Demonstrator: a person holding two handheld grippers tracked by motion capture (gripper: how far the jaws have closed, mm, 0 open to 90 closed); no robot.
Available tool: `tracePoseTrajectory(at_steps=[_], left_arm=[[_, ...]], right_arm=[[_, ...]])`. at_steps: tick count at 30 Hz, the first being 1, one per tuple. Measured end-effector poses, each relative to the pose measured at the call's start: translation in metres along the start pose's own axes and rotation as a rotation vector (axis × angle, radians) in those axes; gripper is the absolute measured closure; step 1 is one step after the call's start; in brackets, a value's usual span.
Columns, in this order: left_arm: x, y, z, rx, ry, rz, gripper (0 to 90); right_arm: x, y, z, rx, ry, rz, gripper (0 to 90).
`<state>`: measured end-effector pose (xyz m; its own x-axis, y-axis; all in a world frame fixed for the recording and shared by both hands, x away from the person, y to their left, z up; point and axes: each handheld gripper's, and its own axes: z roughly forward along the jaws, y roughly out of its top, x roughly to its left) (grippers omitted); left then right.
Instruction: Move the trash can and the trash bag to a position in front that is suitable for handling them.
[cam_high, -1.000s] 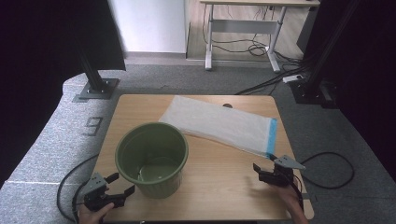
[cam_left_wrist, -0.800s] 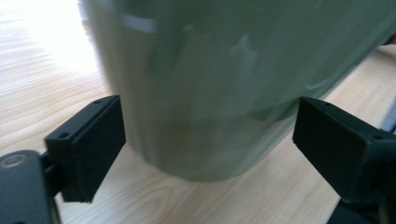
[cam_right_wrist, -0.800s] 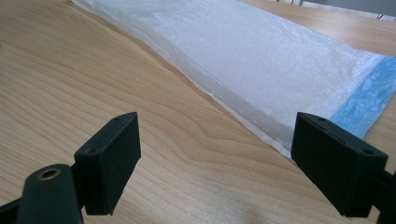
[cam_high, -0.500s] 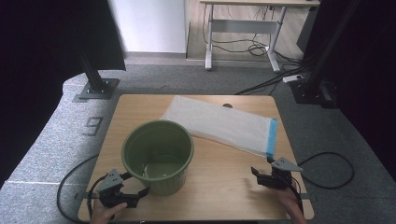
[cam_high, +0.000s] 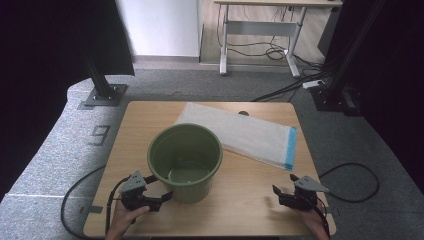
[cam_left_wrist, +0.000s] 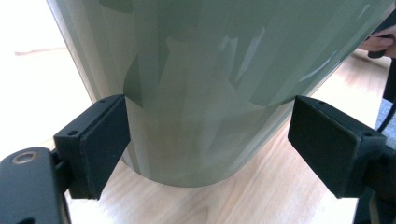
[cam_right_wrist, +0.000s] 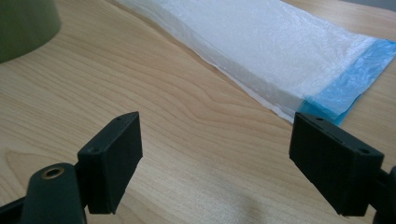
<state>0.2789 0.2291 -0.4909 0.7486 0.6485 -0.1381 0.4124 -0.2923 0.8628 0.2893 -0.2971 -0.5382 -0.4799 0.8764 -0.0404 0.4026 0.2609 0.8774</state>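
Note:
A green plastic bucket (cam_high: 185, 160) stands upright on the wooden table (cam_high: 250, 200), seen close up as a green wall (cam_left_wrist: 215, 84) in the left gripper view. My left gripper (cam_high: 162, 196) is open at the bucket's near-left base, its jaws either side of the lower wall (cam_left_wrist: 208, 140). A white plastic bag (cam_high: 240, 132) with a blue end strip (cam_high: 290, 148) lies flat behind the bucket, also seen as a white bag (cam_right_wrist: 261, 51) in the right gripper view. My right gripper (cam_high: 278, 192) hovers open over bare wood (cam_right_wrist: 205, 140) at the near right, holding nothing.
Black cables trail off the table at both near corners, a left cable (cam_high: 75, 190) and a right cable (cam_high: 355, 185). Grey carpet surrounds the table. A desk frame (cam_high: 260, 30) and black stand bases (cam_high: 102, 95) stand beyond the far edge.
The bucket has shifted right and slightly away across the table. My left gripper has followed it rightward to the bucket's base. My right gripper has drifted slightly nearer the front edge.

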Motion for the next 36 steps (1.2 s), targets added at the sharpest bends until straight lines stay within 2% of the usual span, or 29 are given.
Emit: tracePoseTrajectory(at_steps=[7,15,23,29,36], left_arm=[[-0.003,0.012,0.021,-0.004,0.019,0.007,12.5],[-0.003,0.025,0.042,0.007,0.014,-0.003,12.7],[-0.002,0.039,0.065,0.018,0.010,-0.005,13.9],[-0.004,0.046,0.076,0.021,0.015,-0.004,13.8],[-0.006,0.050,0.082,0.024,0.031,-0.024,13.9]], right_arm=[[0.003,0.000,0.001,0.009,0.014,-0.006,16.7],[0.004,0.002,-0.001,-0.025,0.000,-0.023,17.8],[0.000,0.000,-0.002,-0.020,0.008,-0.010,18.4],[-0.002,0.000,-0.004,-0.027,0.003,-0.001,18.5],[-0.001,-0.001,-0.004,-0.020,0.004,-0.006,18.5]])
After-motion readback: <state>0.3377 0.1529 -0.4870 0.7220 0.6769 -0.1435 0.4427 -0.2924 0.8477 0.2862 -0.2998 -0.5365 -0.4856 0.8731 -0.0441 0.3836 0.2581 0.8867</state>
